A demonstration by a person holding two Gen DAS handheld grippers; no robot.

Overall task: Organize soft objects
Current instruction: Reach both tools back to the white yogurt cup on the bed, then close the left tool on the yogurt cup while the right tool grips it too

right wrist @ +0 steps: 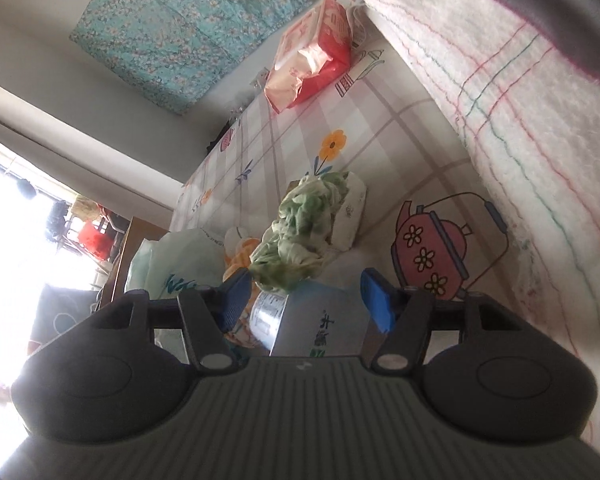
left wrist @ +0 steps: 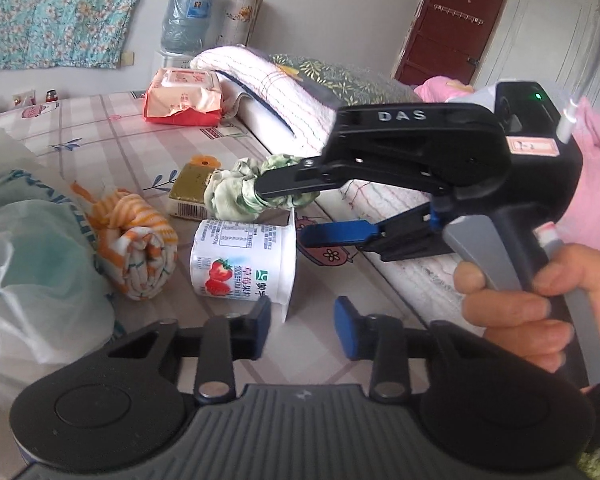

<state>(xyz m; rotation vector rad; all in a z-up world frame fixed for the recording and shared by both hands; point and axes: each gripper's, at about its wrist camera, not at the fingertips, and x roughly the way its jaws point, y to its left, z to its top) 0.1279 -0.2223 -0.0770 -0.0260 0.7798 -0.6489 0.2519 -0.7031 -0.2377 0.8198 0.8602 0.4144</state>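
A green floral scrunchie hangs looped over the upper finger of my right gripper, above the table; its jaws are open. In the right wrist view the scrunchie sits by the left fingertip of the right gripper, over a strawberry yogurt cup. My left gripper is open and empty, just short of the yogurt cup lying on its side. A rolled orange striped cloth lies left of the cup.
A gold box lies behind the cup. A red tissue pack is at the back. A white plastic bag fills the left. A folded white towel and bedding border the checked tablecloth on the right.
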